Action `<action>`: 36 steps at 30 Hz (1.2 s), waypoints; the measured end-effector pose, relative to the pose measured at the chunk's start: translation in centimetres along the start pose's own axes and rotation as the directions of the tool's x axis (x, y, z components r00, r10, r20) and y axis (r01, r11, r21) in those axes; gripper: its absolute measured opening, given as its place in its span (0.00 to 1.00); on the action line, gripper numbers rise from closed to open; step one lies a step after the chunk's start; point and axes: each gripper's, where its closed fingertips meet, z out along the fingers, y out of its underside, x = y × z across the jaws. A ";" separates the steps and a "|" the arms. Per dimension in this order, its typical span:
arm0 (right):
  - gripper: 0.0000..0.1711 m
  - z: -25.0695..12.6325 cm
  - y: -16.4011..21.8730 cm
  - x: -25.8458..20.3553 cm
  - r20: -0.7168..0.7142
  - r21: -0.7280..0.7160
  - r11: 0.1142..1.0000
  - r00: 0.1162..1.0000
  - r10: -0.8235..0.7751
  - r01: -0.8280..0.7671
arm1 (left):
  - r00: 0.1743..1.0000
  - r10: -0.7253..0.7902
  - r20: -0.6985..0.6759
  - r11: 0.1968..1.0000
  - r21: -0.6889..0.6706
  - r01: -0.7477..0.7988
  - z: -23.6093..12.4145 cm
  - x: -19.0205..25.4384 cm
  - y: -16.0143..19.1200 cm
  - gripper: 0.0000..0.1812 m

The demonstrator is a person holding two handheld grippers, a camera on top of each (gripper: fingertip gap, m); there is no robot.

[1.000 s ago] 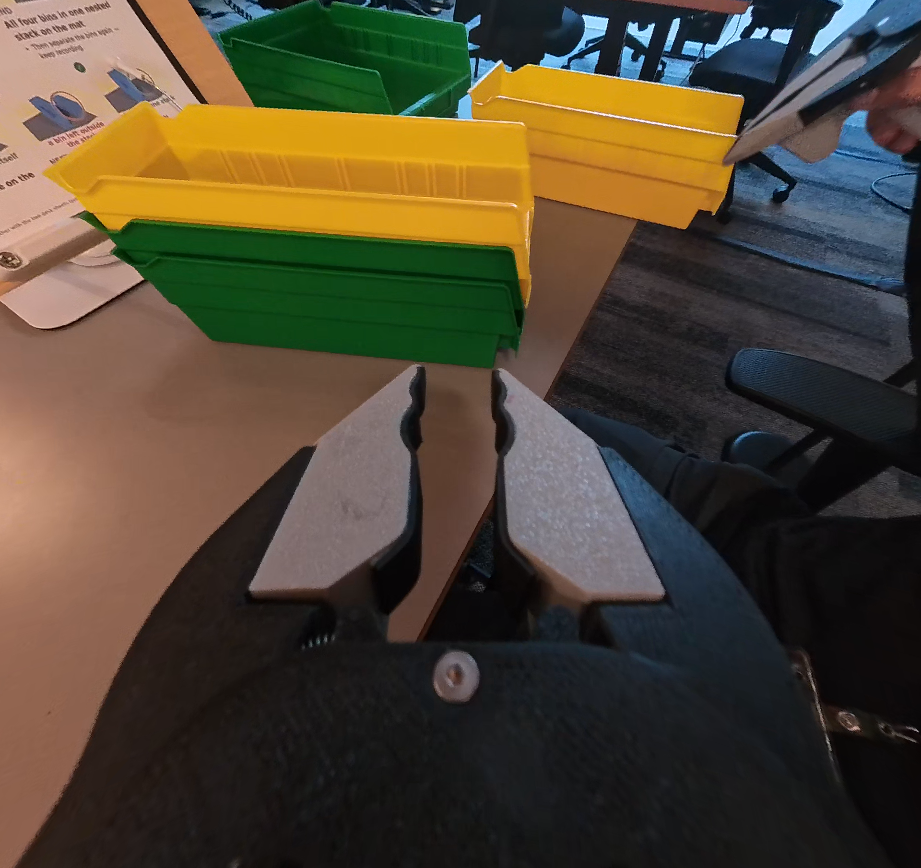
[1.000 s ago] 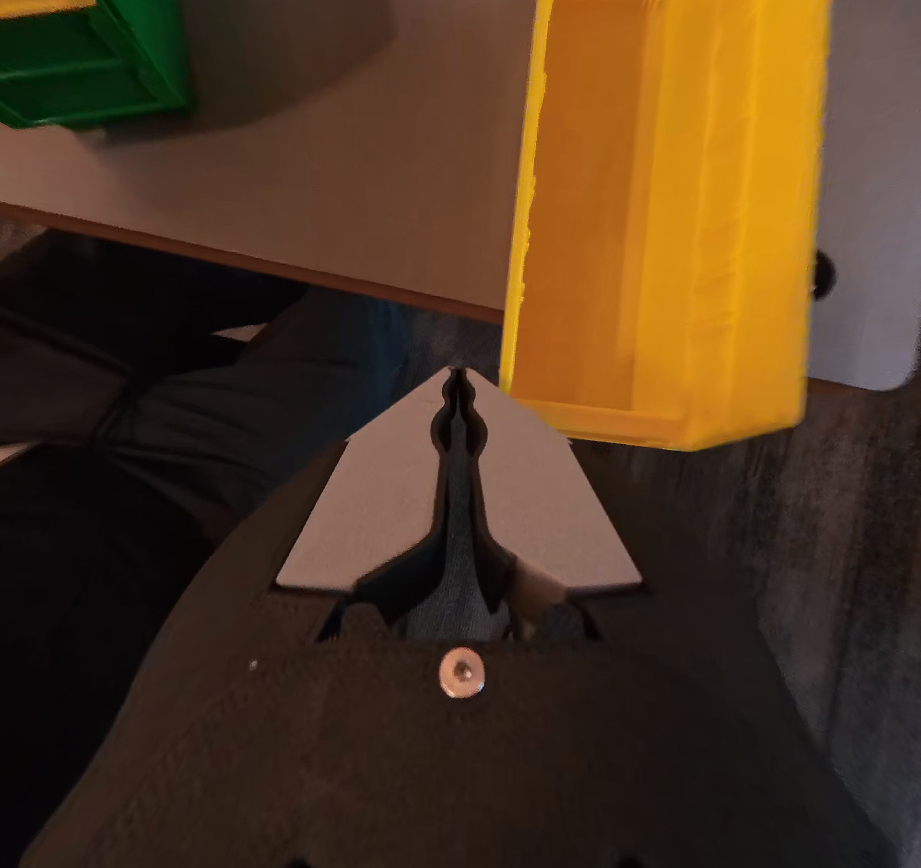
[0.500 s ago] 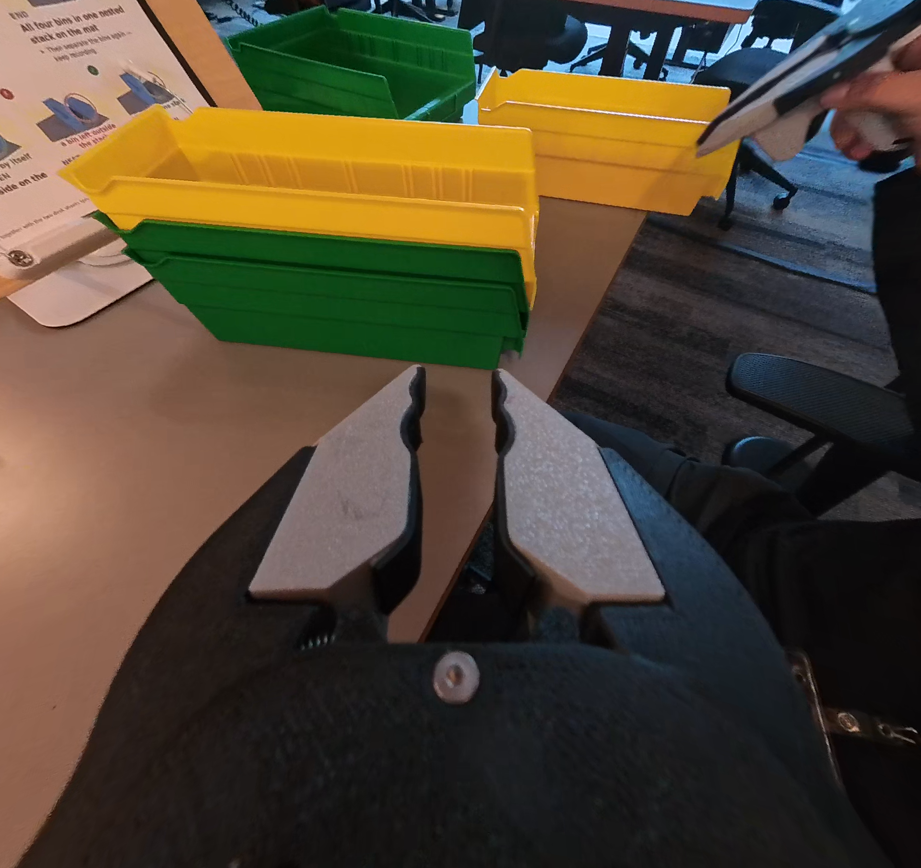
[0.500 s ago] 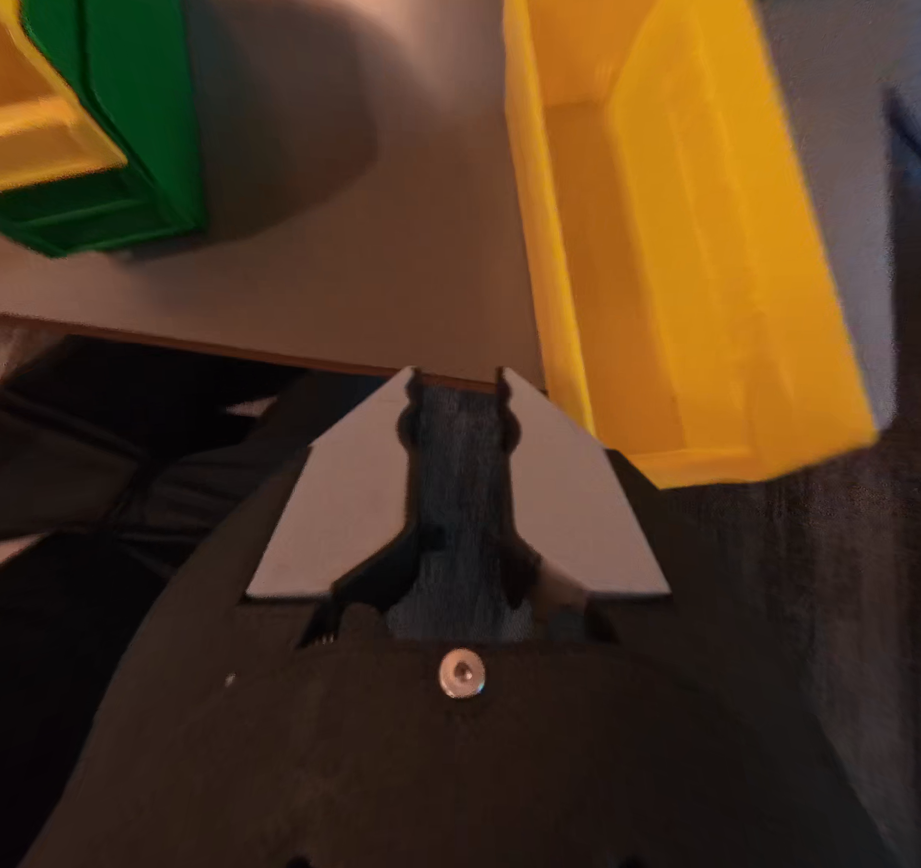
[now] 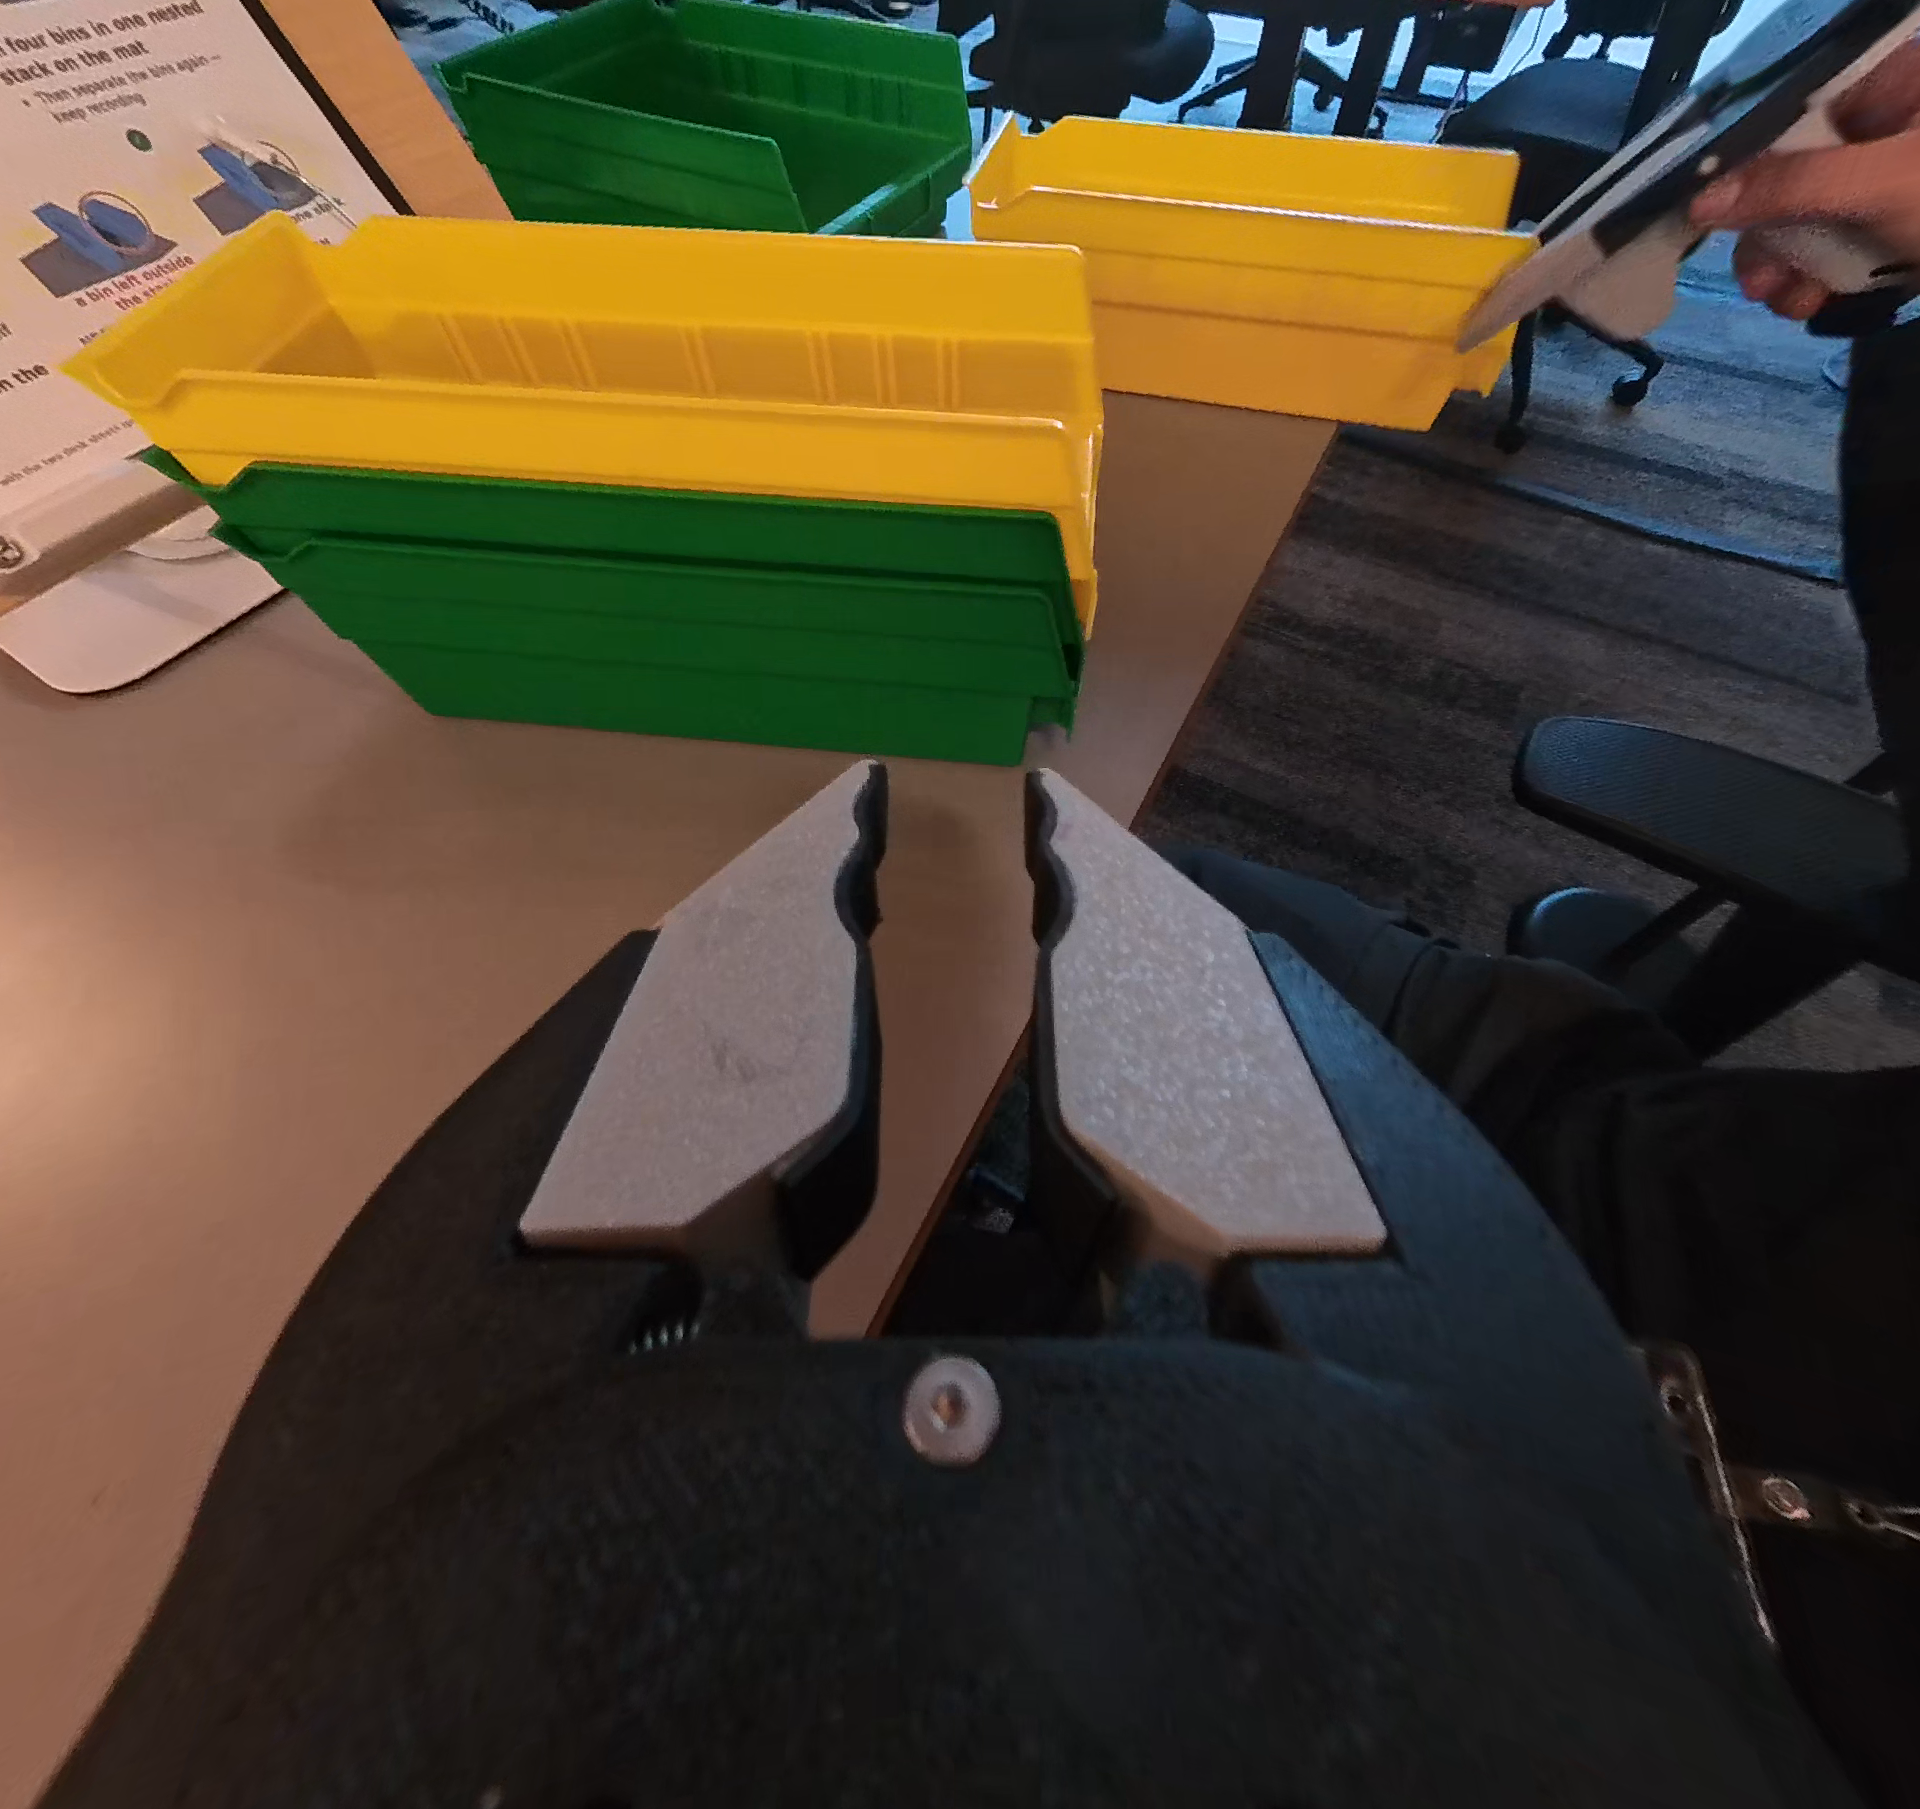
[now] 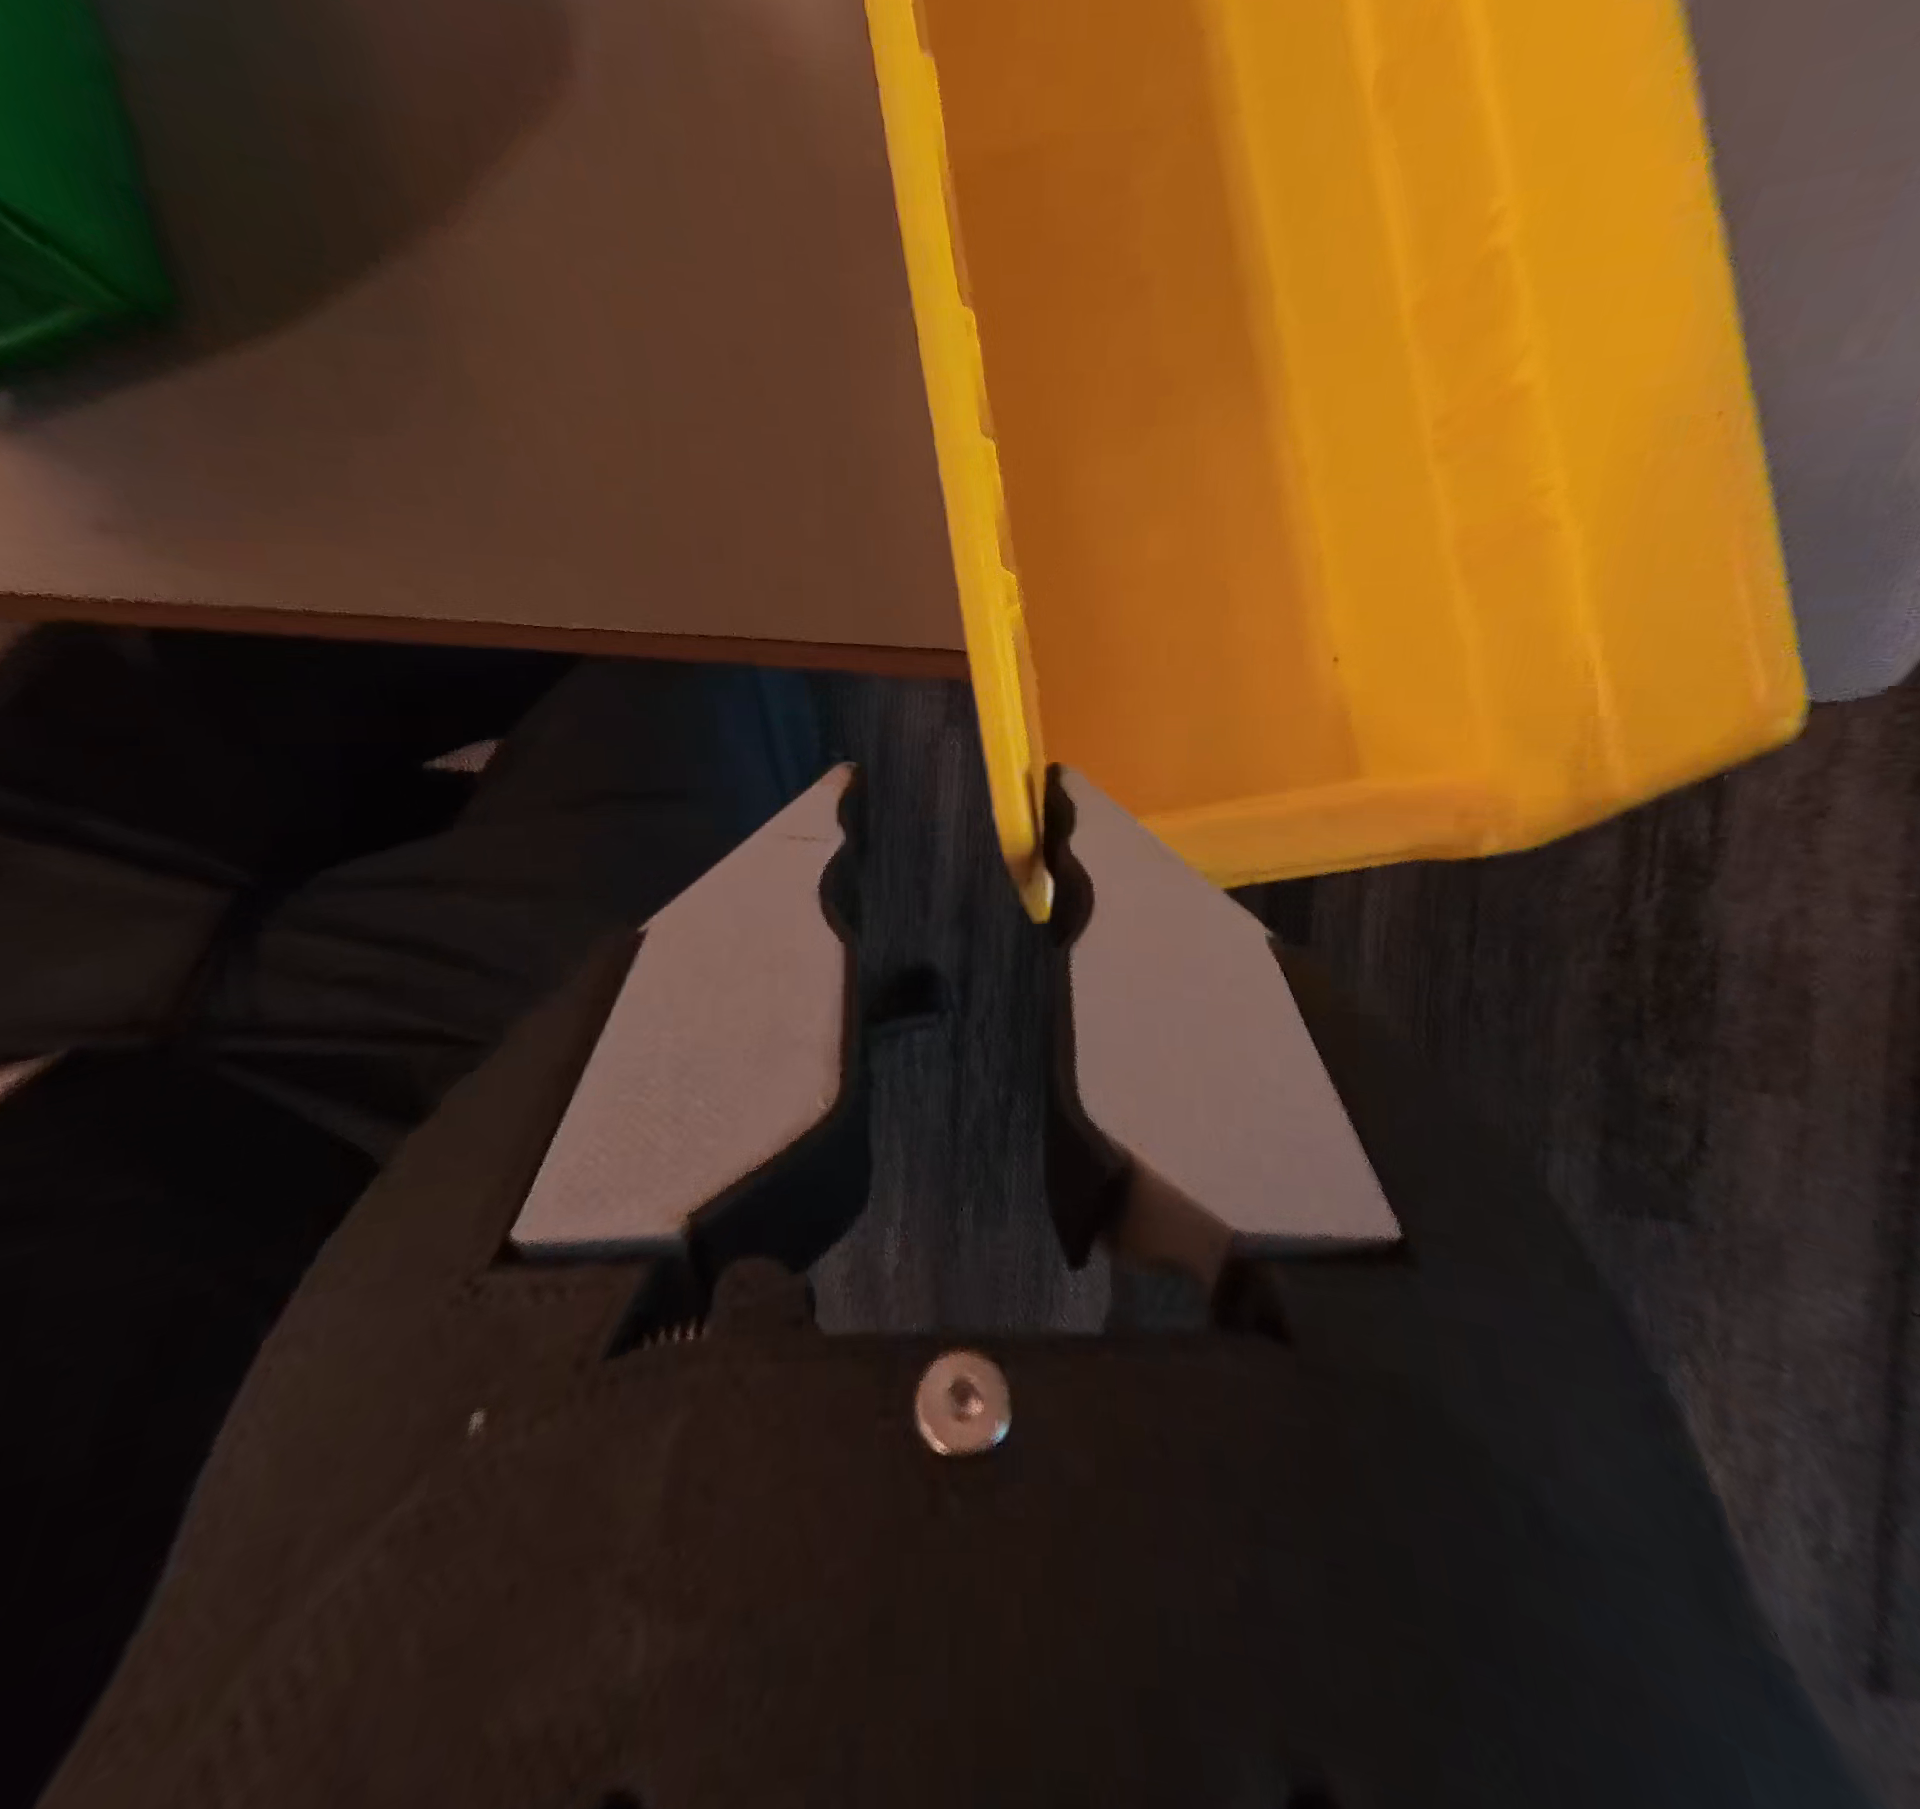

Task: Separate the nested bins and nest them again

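One yellow bin [image 6: 1351,357] is sitting at the table [image 6: 520,409] edge, its rim corner poking between my right claw's [image 6: 951,829] parted fingers, my left claw [image 5: 954,824] is hovering narrowly open near the stack [image 5: 644,512], and blur is hiding contact.

Bare worktop [image 5: 312,928] lies before the stack [image 5: 644,512]. A clear strip separates the stack from the yellow bin [image 5: 1247,305]; a green bin [image 5: 717,107] blocks behind.
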 end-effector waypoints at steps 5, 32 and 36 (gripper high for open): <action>0.03 2.6 -0.9 -1.3 -0.002 -0.033 0.998 0.999 -0.047 0.047 | 1.000 -0.007 -0.003 1.000 -0.004 0.007 0.2 -0.1 0.2 0.13; 0.22 0.1 -4.5 0.7 0.014 0.227 0.967 0.993 0.114 -0.114 | 1.000 -0.010 0.020 1.000 0.019 0.009 -0.8 -0.9 -0.2 0.13; 0.04 3.3 -3.1 1.1 0.029 0.120 0.986 0.993 0.115 -0.118 | 1.000 -0.011 0.019 1.000 0.017 0.010 -0.7 -0.8 -0.2 0.13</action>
